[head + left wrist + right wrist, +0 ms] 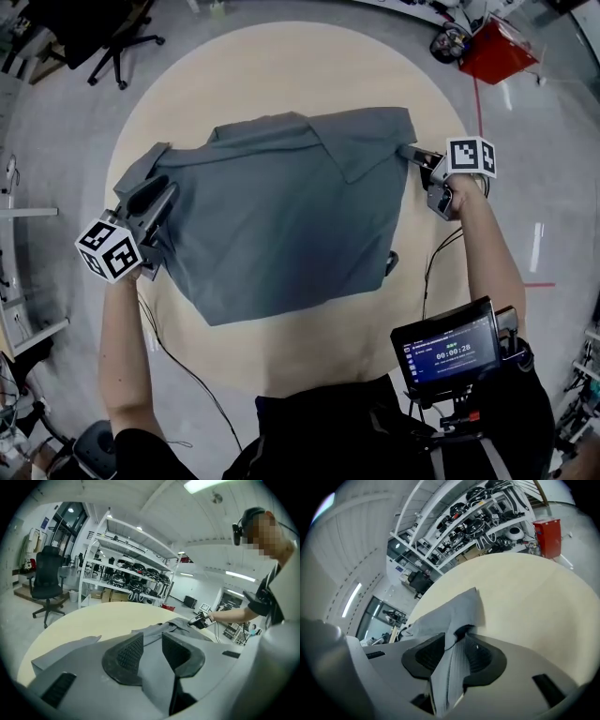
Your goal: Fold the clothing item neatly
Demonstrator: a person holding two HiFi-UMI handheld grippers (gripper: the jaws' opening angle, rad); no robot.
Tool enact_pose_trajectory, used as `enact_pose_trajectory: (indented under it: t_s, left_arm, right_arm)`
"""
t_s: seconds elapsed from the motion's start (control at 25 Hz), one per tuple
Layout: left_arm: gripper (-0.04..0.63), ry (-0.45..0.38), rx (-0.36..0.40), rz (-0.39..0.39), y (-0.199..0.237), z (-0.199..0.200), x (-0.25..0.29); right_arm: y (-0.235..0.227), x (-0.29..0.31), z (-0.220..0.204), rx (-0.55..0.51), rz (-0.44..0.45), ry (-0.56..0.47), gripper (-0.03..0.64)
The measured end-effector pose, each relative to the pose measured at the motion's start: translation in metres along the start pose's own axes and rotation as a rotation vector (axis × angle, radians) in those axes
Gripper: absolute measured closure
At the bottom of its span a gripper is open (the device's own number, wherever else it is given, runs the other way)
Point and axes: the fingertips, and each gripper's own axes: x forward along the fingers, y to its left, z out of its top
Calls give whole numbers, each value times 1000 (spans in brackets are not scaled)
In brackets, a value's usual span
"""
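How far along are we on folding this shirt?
Early. Done: left claw and right claw each grip a side of the grey polo shirt. In hand: it is spread between them over the round table. Left: no clear fold shows, so the folding itself seems still ahead.

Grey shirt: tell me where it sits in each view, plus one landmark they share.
Head view: grey shirt fills the centre.
Left gripper view: grey shirt lower centre, between the jaws.
Right gripper view: grey shirt lower centre, pinched between the jaws.
Shared landmark: round beige table beneath it.
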Motion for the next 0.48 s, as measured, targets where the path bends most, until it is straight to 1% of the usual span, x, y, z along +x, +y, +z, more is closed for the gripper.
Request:
enact_pose_trajectory:
  t_s: [0.12,0.2,0.24,0.28,0.32,0.48]
  left_arm:
    - [476,-14,-30,-19,-5,-2,2]
    - [476,-22,-42,-33,-9,-2,4]
    - [476,-23,-44,-37,-11,-2,5]
    - [476,-21,-46,-41,-13,-2,5]
    - [476,-20,-49,-43,-15,-3,6]
    - [476,-21,-56,-61,-22,-1,8]
  right_arm:
    - [-3,5,0,29,-20,6,499]
    - [-4,9,2,62,-12,-5,500]
    - [-4,12,4,86,2,-18,504]
    - [-3,14,6,107,17,-29,537]
    - [-2,17,9,119,31,-38,590]
    - [19,22,33,138,111,-76,595]
